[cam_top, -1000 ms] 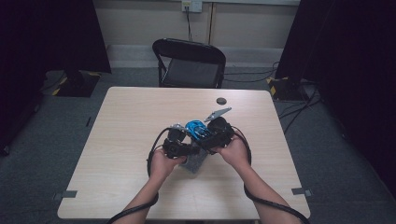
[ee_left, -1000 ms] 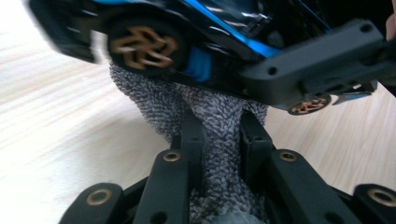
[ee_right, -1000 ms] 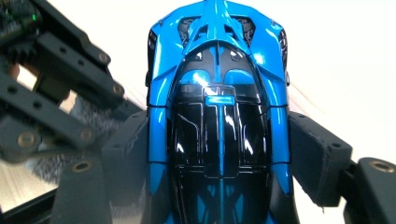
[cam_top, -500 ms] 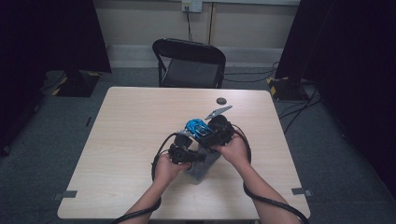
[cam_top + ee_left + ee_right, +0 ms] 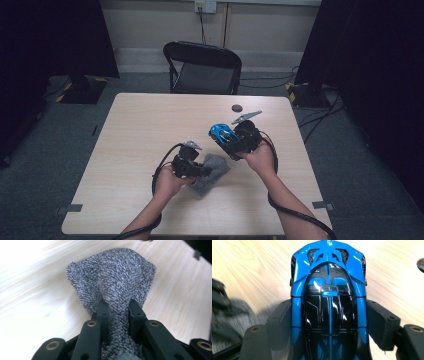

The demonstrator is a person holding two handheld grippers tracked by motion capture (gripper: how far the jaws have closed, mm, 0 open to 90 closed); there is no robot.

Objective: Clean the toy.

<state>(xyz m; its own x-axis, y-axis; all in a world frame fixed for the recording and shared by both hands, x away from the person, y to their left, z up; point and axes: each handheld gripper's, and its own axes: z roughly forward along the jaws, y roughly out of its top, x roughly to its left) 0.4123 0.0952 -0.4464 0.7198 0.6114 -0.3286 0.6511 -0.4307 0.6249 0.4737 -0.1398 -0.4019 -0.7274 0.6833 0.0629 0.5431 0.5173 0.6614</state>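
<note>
A grey cloth [image 5: 112, 280] is pinched tightly between the nearly closed fingers of the left gripper [image 5: 197, 170], its free end lying on the worktop [image 5: 145, 130]. A blue toy car [image 5: 328, 302] is clamped by its sides between the widely spread fingers of the right gripper [image 5: 227, 142] and is held above the worktop, just beside the cloth.

A pale wood counter [image 5: 140, 150] stands on grey carpet [image 5: 60, 135]. A black folding chair [image 5: 202, 67] sits just beyond its far edge, before a cream wall [image 5: 150, 22] with an outlet [image 5: 205, 6] and a cord hanging from it. Dark curtains [image 5: 50, 35] hang at both sides. Cables [image 5: 320, 115] trail across the floor past the far right corner.
</note>
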